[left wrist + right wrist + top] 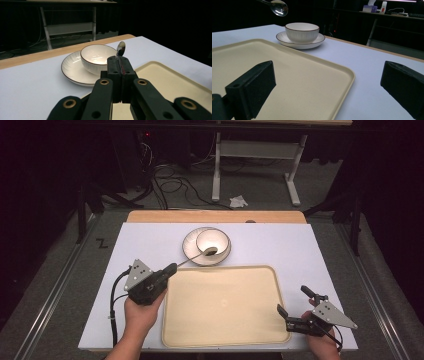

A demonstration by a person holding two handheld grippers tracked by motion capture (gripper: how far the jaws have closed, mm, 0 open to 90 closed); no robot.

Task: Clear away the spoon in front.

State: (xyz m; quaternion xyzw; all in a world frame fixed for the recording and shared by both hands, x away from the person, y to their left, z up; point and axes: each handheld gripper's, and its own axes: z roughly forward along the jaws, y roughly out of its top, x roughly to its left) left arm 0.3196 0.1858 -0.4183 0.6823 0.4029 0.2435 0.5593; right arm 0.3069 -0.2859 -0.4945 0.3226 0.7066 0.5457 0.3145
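Metal spoon (pixel 197 256) is clamped by its handle between the closed jaws of the left gripper (pixel 171 268); its bowl end hangs over the white bowl (pixel 213 244), clear of the table in the right gripper view. That bowl stands on a ribbed saucer (pixel 190 245) just beyond the cream tray (pixel 222 307). Right gripper (pixel 295 304) rests at the tray's near right corner, jaws spread wide with nothing between them.
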